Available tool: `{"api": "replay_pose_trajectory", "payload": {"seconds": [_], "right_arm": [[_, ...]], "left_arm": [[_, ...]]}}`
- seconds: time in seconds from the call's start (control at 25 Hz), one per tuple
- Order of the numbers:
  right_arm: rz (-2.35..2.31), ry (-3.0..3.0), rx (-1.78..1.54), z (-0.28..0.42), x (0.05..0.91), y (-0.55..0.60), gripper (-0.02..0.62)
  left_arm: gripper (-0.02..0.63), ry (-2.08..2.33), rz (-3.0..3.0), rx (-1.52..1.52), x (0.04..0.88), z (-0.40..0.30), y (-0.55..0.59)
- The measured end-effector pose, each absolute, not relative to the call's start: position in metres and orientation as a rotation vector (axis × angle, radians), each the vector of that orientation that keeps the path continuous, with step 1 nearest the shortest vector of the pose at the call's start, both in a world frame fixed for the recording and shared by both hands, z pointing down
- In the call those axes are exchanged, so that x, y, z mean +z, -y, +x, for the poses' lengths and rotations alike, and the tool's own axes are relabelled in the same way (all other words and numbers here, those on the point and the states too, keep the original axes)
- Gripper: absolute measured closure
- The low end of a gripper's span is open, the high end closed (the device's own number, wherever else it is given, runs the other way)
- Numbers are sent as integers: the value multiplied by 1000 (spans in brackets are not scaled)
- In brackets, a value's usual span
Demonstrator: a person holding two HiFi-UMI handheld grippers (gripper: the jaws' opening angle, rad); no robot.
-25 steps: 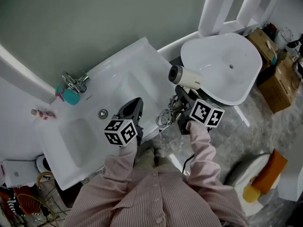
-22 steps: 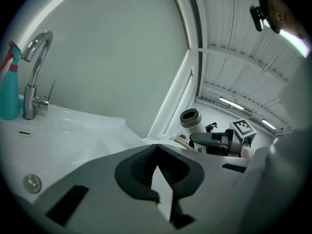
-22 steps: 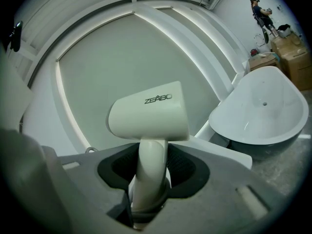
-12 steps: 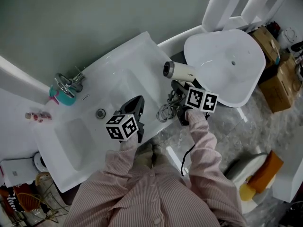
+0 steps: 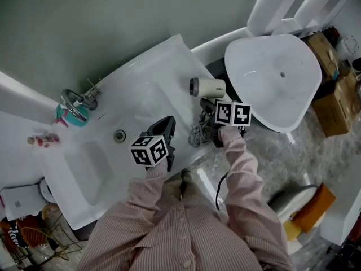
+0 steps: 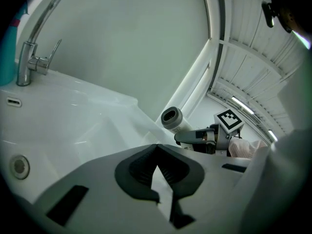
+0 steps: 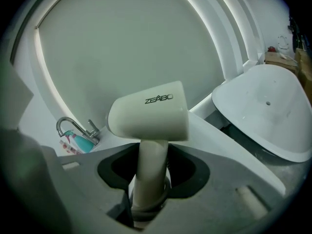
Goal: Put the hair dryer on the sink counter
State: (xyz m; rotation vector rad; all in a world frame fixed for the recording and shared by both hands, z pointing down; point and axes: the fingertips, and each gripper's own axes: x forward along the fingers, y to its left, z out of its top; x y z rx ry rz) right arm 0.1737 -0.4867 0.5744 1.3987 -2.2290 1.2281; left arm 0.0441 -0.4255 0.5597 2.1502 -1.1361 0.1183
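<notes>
The cream hair dryer (image 5: pixel 207 87) hangs over the right end of the white sink counter (image 5: pixel 161 66), nozzle pointing left. My right gripper (image 5: pixel 217 107) is shut on its handle; in the right gripper view the handle (image 7: pixel 150 165) stands between the jaws and the dryer body (image 7: pixel 148 113) sits above them. Its cord (image 5: pixel 198 134) dangles in a bundle beside the counter edge. My left gripper (image 5: pixel 165 127) hovers over the counter's front, shut and holding nothing. From the left gripper (image 6: pixel 157 167) view the hair dryer (image 6: pixel 171 118) and the right gripper (image 6: pixel 204 135) show ahead to the right.
A chrome faucet (image 5: pixel 79 99) and a teal bottle (image 5: pixel 72 114) stand at the counter's back left, by the basin (image 5: pixel 84 162). A large white tub (image 5: pixel 271 78) lies to the right. Cardboard boxes (image 5: pixel 333 106) sit on the floor at far right.
My right gripper has carried the hair dryer leftward, from beside the tub to over the counter's right end. The left gripper has stayed put.
</notes>
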Motion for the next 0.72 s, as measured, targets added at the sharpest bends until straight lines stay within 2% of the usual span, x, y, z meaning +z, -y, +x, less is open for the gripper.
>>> {"api": "replay_pose_trajectory", "payload": {"seconds": [0.72], "right_arm": [[1249, 2091, 1234, 156, 611, 501, 437]], "left_arm": [[607, 1127, 2104, 134, 577, 49, 432]]}}
